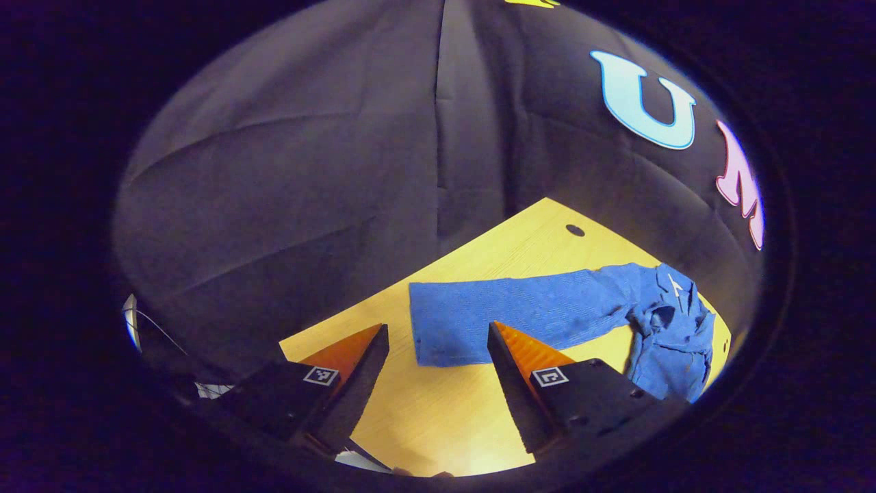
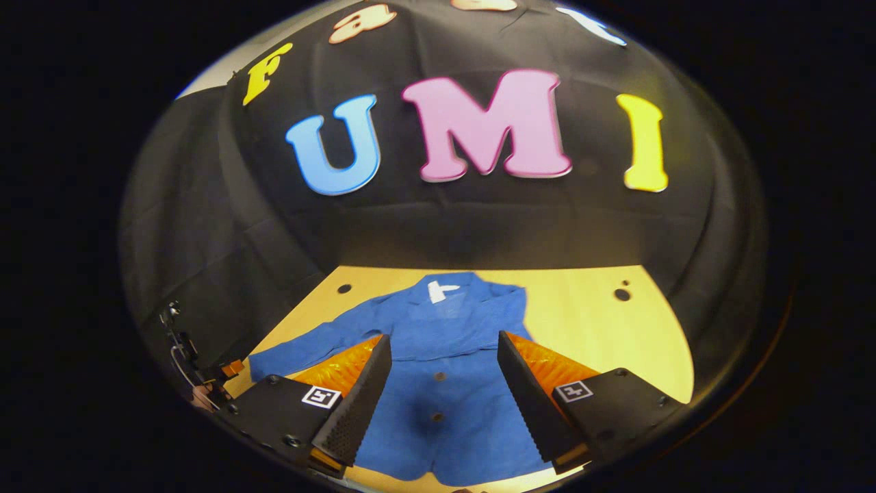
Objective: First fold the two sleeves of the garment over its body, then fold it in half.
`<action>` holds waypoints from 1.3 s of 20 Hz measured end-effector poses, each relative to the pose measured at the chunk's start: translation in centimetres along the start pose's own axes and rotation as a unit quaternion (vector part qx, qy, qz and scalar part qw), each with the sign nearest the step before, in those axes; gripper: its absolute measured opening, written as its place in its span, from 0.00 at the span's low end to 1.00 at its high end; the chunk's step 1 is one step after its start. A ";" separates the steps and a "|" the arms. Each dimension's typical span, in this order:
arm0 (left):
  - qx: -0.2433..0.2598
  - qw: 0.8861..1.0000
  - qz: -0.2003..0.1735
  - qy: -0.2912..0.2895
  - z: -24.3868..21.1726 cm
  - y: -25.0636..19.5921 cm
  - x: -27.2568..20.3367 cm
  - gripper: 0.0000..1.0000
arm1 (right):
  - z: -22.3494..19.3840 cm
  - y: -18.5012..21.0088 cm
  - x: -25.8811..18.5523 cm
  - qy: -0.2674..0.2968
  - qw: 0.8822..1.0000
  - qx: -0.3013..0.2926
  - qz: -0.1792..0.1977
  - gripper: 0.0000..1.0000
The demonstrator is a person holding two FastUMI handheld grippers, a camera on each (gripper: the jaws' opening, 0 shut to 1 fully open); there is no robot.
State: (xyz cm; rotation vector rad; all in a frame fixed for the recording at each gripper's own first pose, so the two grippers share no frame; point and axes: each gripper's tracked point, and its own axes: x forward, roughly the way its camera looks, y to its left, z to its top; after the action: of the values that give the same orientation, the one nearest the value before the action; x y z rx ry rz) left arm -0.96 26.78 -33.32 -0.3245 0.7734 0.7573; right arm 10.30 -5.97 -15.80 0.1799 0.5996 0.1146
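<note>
The blue jacket (image 2: 445, 370) lies flat on the yellow table (image 2: 602, 329), collar toward the booth wall, front w/ buttons up. In the left gripper view one sleeve (image 1: 520, 311) stretches straight out sideways from the body, cuff end nearest that gripper. No fold is made yet on this sleeve, so the step in hand looks like the first sleeve fold.

The left gripper (image 1: 438, 363) hovers just short of the cuff, jaws spread wide, holding nothing. The right gripper (image 2: 443, 383) hangs over the jacket's lower front, jaws also apart and empty.

To do it well: the left one should come down on the cuff edge, pinch through both layers near the corner, lift only a little, then carry it across the chest so the crease falls at the shoulder seam. The right one could pin the body approx. mid-chest so the cloth doesn't drag. Risk: a one-layer grab leaves the sleeve twisted.
</note>
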 end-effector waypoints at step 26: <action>0.019 0.989 -0.028 0.145 -1.5 -1.9 5.6 0.00 | 6.6 -7.3 -13.0 -0.137 0.981 0.009 -0.134 0.97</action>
State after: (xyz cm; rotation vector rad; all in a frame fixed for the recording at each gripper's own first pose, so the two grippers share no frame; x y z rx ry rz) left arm 2.33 27.49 -38.44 -0.4256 1.0477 0.6485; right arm 3.77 -16.04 -4.79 0.1276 0.3462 -0.1750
